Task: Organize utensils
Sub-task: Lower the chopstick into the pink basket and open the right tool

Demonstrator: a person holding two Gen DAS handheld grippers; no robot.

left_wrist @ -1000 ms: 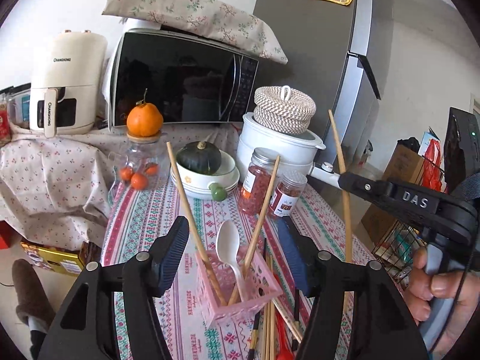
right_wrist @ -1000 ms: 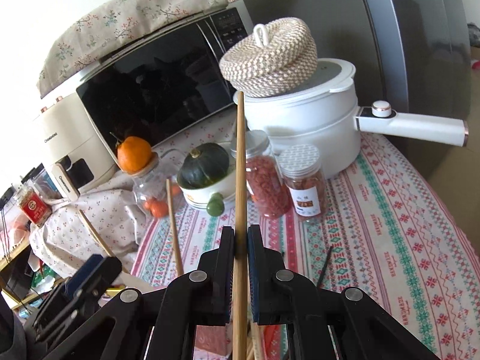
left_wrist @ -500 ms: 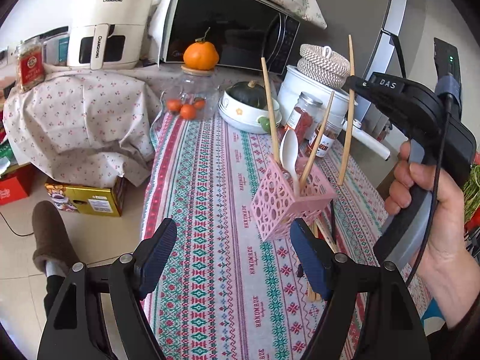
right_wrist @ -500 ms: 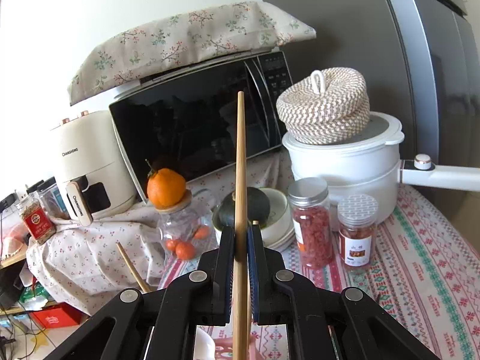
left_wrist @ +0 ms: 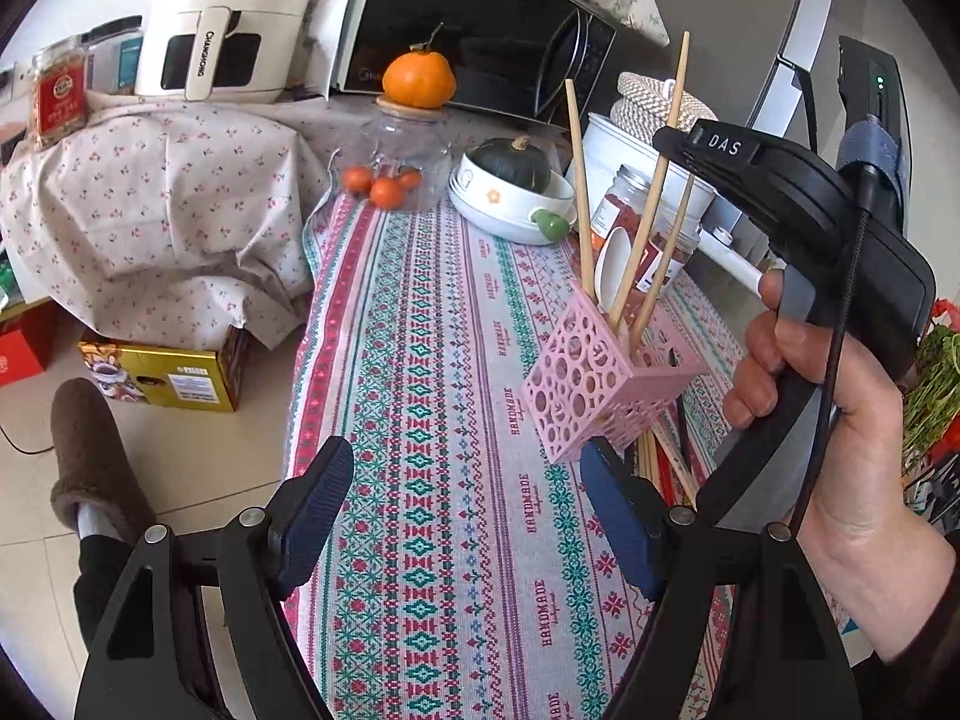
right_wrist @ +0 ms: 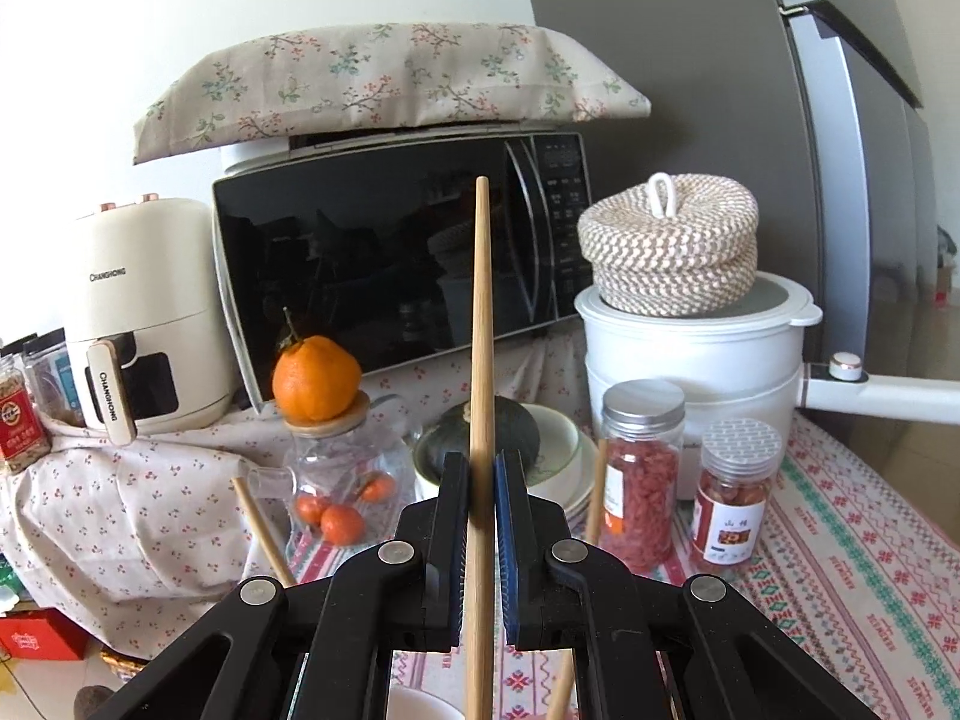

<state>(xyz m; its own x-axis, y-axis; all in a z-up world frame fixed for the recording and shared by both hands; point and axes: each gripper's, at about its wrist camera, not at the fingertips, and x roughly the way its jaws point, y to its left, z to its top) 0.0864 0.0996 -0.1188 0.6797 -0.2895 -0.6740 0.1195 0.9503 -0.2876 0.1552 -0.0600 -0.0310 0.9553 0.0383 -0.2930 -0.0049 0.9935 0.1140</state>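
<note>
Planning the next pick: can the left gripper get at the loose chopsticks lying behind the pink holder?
Probably not directly: the pink holder stands in front of the loose chopsticks, and the right gripper hangs above. The left gripper is open.

Utensil holder (left_wrist: 591,387): pink plastic, square, pierced with round holes; stands on the patterned tabletop (left_wrist: 444,480), seen tilted. Contents: white spoon (left_wrist: 612,267), bowl upward; three wooden chopsticks (left_wrist: 579,180) leaning apart (one of them gripped high on its shaft). Loose utensils (left_wrist: 663,459): further chopsticks lying flat on the tabletop just behind the holder, partly hidden. Held chopstick (right_wrist: 480,390): plain light wood, near upright.
</note>
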